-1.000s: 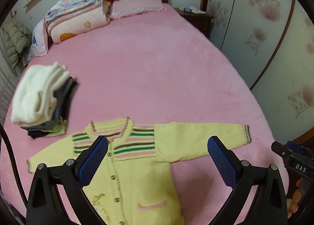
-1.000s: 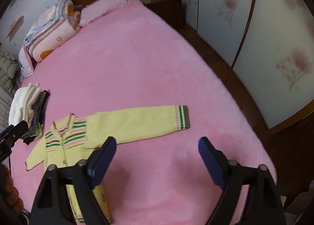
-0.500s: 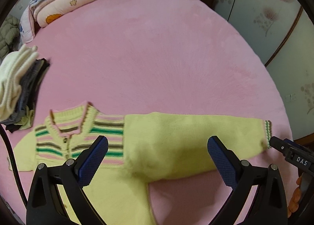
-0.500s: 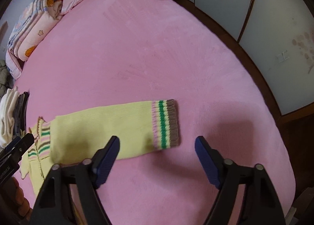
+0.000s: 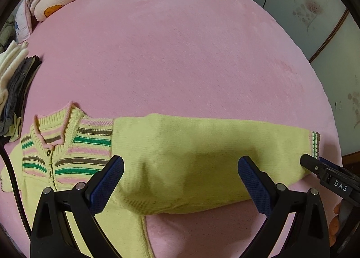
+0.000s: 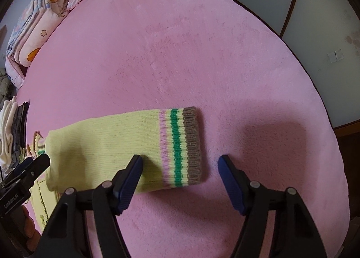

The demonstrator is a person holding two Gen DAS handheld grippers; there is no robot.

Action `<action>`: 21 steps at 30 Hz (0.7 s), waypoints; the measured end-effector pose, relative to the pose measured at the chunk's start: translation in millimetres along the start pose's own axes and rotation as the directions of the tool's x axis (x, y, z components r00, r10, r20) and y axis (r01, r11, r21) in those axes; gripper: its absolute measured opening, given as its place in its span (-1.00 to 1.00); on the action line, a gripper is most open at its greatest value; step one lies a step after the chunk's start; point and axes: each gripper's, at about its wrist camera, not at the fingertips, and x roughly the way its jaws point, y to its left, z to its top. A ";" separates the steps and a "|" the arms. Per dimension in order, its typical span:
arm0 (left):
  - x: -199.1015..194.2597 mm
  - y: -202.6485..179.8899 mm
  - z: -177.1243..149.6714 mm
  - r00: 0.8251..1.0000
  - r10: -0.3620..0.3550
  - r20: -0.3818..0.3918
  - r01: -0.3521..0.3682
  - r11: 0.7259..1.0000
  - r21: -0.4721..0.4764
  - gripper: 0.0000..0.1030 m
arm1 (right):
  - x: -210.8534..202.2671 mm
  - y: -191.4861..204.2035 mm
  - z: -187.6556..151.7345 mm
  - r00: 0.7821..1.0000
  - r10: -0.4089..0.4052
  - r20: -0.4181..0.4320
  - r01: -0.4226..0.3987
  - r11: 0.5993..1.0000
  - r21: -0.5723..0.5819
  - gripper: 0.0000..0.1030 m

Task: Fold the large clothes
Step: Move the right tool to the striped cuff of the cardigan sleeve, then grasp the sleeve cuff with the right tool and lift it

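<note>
a yellow striped cardigan (image 5: 94, 190) lies flat on the pink bed (image 5: 180, 55), one sleeve (image 5: 202, 156) stretched sideways. the left gripper (image 5: 180, 183) hangs over the sleeve's middle, jaws wide apart, pressing nothing. the right gripper (image 6: 180, 179) straddles the striped cuff (image 6: 182, 145); its jaws have just been closing, the pads not yet pinching the knit.

A yellow knit cardigan (image 5: 144, 168) is lying flat on the pink bed (image 5: 180, 55), front buttoned, chest striped, one sleeve (image 6: 126, 145) stretching sideways with a striped cuff (image 6: 180, 145).
</note>
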 end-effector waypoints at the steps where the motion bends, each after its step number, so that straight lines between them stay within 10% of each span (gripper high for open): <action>1: 1.1 -0.9 0.2 1.000 -0.001 -0.003 0.001 1.000 -0.001 0.96 | 0.9 4.1 0.9 1.000 -0.001 0.000 0.001 1.000 -0.002 0.26; 7: -0.3 -5.8 -0.9 1.000 -0.017 -0.017 0.017 1.000 -0.015 0.96 | 2.5 8.1 1.6 0.998 0.056 -0.010 -0.056 0.998 -0.016 -0.65; 21: -101.5 68.0 -15.2 0.997 -0.005 0.080 0.013 0.995 -0.099 0.96 | -100.9 84.1 1.7 0.968 0.200 0.150 -0.176 0.971 -0.162 -0.70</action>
